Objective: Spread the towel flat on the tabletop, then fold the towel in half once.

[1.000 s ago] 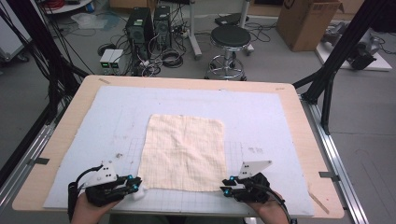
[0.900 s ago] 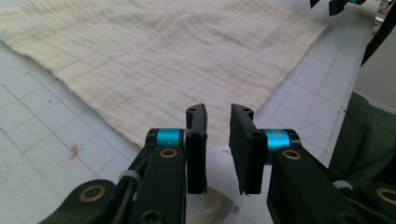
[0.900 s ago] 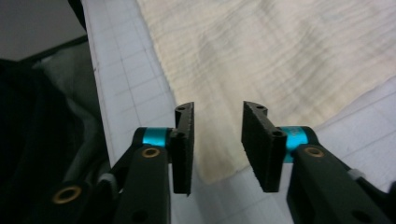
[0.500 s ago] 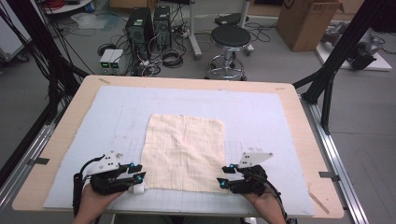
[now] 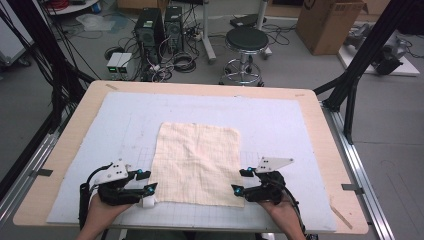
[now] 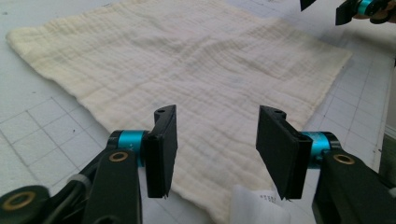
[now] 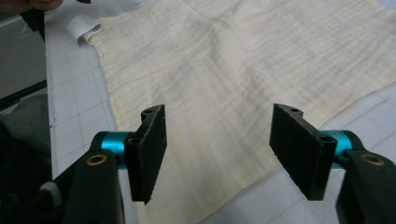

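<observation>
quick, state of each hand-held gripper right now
Left hand-held gripper: open, jaws just been opening, over the cloth's near corner, gripping nothing.
Right hand-held gripper: open, jaws just been opening, cloth below, unheld.

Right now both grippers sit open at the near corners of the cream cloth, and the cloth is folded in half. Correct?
Not quite: the cream cloth lies spread flat in a single layer, not folded, as the high view shows. The rest holds: the left gripper and right gripper sit open at its near corners, their jaws having just been opening with nothing clamped.
</observation>
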